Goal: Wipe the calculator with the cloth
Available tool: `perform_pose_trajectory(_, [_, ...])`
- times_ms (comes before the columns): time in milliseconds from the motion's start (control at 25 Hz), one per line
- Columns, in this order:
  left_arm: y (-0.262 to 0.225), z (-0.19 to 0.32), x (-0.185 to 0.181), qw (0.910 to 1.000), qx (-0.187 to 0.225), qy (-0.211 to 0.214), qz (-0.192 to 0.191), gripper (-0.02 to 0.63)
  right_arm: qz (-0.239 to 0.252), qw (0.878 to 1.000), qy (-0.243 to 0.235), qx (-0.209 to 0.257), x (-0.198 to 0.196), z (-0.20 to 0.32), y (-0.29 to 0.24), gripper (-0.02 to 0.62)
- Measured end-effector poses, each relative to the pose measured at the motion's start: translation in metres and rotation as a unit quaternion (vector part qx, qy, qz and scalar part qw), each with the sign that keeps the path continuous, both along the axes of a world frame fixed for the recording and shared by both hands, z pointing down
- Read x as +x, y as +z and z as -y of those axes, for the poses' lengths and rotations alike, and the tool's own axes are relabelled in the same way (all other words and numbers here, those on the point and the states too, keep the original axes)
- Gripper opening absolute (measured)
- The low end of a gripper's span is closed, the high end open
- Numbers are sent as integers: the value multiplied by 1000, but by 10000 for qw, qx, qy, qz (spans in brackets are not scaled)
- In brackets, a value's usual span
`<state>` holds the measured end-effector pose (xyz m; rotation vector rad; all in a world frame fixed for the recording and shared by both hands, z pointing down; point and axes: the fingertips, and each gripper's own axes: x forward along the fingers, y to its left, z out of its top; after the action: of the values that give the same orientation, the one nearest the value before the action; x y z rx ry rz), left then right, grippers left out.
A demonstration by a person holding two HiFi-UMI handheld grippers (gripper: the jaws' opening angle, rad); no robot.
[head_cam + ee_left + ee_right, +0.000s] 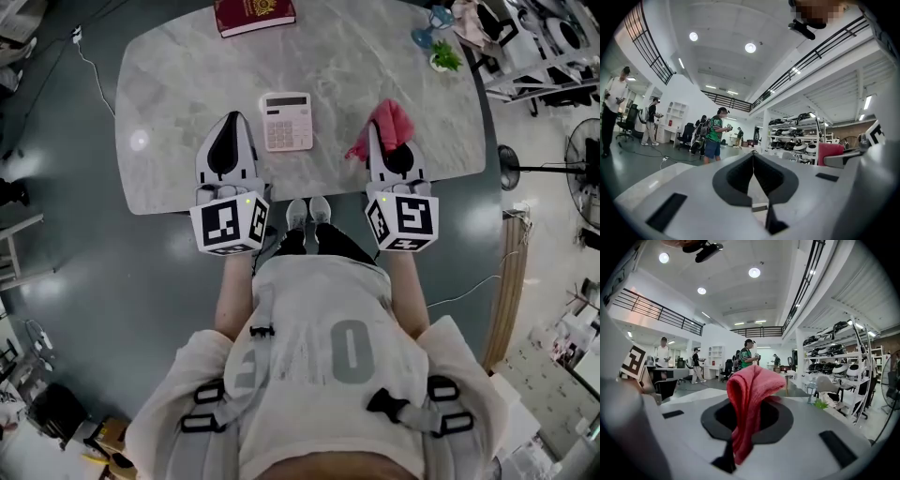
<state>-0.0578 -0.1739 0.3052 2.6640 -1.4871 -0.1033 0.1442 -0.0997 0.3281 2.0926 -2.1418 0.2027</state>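
We hold our left gripper [753, 161] with its two dark jaws pressed together, nothing between them, over the near part of the grey marble-patterned oval table [178, 75]. Our right gripper [749, 416] pinches a pink-red terry cloth [747, 394], which stands up in a fold above the jaws and hangs down in front of them. From the head view, the pale pink pocket calculator with white keys [287, 120] lies flat on the table between the two grippers, display towards the far side. The left gripper sits just beside it at its 9 o'clock, and the cloth is near it at its 3 o'clock, apart from it. A dark red hardcover book [254, 14] lies at the calculator's 12 o'clock on the far edge, and a small green plant [444, 58] stands at its 2 o'clock.
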Motion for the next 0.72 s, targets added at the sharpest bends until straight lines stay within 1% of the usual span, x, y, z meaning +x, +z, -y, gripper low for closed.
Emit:
perform_pose_trajectory(240, [-3, 4, 7, 9998, 102, -170, 21, 20, -174, 9996, -113, 205, 11, 11, -8, 58])
perform_pose_trajectory(360, [-6, 6, 8, 9995, 130, -260, 97, 20, -142, 9995, -186, 233, 14, 12, -7, 58])
perform_pose_trajectory(520, [-9, 10, 10, 9992, 68, -369, 158, 21, -74, 9995, -235, 221, 20, 12, -6, 58])
perform_pose_trajectory(720, [-8, 9, 12, 9992, 0, -377, 97, 24, -15, 9993, -292, 249, 21, 12, -6, 58])
